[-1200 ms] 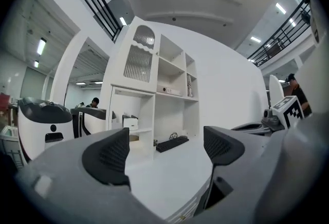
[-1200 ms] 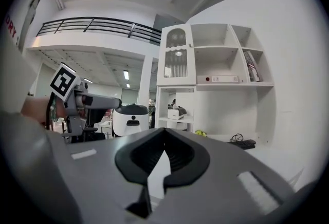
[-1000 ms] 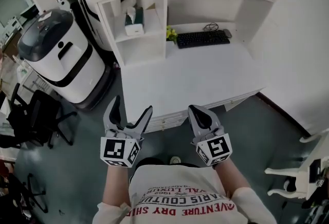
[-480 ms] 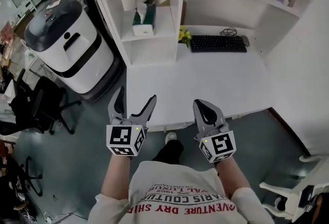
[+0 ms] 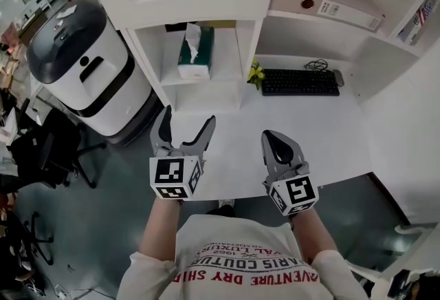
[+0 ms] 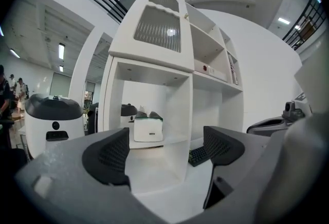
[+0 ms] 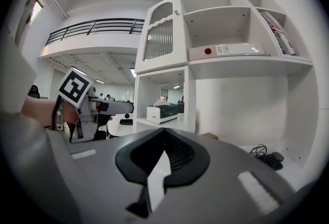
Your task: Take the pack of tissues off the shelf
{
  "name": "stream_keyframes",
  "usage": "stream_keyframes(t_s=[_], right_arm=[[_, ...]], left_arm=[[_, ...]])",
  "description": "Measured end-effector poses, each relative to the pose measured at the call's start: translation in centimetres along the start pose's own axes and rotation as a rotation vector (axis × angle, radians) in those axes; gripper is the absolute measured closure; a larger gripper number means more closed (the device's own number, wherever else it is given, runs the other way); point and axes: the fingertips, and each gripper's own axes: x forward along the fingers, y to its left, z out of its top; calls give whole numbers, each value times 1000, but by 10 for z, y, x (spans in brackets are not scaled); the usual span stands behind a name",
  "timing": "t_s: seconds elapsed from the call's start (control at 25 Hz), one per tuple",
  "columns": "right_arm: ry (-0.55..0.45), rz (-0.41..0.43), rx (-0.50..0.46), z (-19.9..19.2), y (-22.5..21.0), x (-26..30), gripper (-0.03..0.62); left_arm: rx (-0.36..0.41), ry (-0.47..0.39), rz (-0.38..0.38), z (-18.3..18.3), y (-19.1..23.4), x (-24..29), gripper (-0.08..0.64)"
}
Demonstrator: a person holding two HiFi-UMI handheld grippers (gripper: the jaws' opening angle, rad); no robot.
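Person's stepped in closer vs. half a sec ago: the pack of tissues [image 5: 194, 58] looks bigger and nearer, and both tools have come from over the floor to over the table [image 5: 302, 120] front edge. Pack sits on the shelf [image 5: 206, 82] in the open cubby, upright, a tissue poking out the top, untouched. Left hand-held gripper [image 5: 185, 128] is below the pack, well short of it, jaws spread wide w/ nothing btwn them, same as before. Right hand-held gripper [image 5: 276, 145] is below-right of the pack, jaws pressed together, empty. Keyboard [image 5: 300, 82] lies right of the pack; white round-top machine [image 5: 82, 65] stands left of it.
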Motion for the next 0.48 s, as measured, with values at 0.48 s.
stream_keyframes(t_s=[0.48], right_arm=[[-3, 50, -5, 6, -27, 93, 591]], left_arm=[[4, 40, 45, -4, 46, 111, 97]])
